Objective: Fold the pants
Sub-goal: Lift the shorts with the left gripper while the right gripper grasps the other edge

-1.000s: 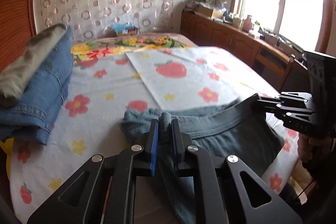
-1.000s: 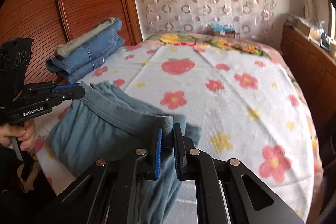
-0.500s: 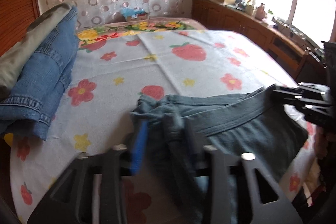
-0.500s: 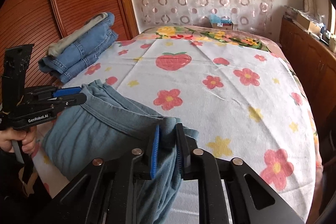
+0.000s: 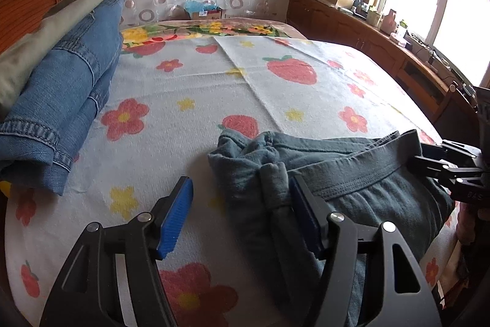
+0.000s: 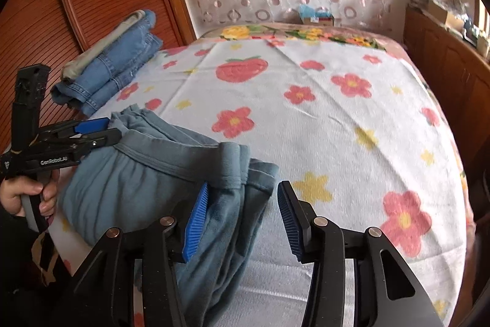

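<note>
Both grippers' fingers gape wide, left gripper [image 5: 242, 210] and right gripper [image 6: 242, 219] each flanking a waistband corner of the grey-blue pants [image 5: 352, 189] on the flowered bed [image 5: 183, 81].

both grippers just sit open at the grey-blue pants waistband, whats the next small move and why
Probably draw both grippers back off the cloth. The left gripper and the right gripper stand wide open, and the folded grey-blue cotton pants lie on the floral bedspread with the elastic waistband doubled over. Nothing is clamped, so retreating should leave the fold intact before smoothing or the next fold.
</note>
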### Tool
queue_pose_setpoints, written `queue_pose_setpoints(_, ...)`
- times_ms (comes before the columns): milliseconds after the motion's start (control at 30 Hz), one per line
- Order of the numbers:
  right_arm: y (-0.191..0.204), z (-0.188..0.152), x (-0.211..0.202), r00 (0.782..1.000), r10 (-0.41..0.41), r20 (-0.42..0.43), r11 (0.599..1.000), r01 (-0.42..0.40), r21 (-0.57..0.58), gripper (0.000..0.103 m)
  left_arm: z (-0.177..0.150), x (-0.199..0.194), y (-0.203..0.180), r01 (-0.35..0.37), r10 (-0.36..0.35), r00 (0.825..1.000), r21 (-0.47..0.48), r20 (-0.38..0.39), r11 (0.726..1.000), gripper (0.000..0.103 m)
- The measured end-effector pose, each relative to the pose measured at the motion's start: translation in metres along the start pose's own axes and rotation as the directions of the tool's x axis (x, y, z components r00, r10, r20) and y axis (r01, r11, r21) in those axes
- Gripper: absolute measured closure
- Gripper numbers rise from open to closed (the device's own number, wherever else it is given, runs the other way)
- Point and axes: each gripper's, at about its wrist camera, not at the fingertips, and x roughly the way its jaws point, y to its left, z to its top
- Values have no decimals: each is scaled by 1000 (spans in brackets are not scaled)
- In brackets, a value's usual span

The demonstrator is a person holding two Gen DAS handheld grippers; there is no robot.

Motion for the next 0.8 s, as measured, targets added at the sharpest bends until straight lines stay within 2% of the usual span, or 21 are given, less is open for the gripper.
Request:
queue_pose_setpoints(233, 3, 4, 6, 1000, 13, -15, 1000, -13, 7, 55, 0, 2, 3, 21, -21, 1000, -16, -6, 1000, 37)
queue_pose_setpoints(267, 7, 4, 7, 1000, 16, -19, 1000, -16, -7, 59, 0, 1, 3, 22, -22, 1000, -17, -6, 1000, 37)
queue_pose_setpoints(333, 14, 2, 8, 999, 30, -23, 999, -31, -32, 59, 0, 1, 3, 23, -23, 1000, -17, -6, 1000, 37)
queue_pose_setpoints(533, 15, -2, 10, 1000, 0, -1, 999, 0, -49, 62, 0, 1, 4, 32, -32, 999, -29, -3, 999, 37)
queue_pose_setpoints(600, 16, -4, 10, 1000, -4, 3, 999, 4, -54, 62, 0, 1, 5, 60, -60, 998, -54, -4, 997, 37)
queue_pose_setpoints(700, 16, -5, 10, 1000, -7, 8, 998, 7, -55, 62, 1, 3, 2, 88, -88, 996, -59, -8, 994, 43)
queue_pose_setpoints(800, 16, -5, 9, 1000, -3, 10, 999, 4, -51, 62, 3, 2, -3, 104, -105, 994, -42, -13, 994, 54)
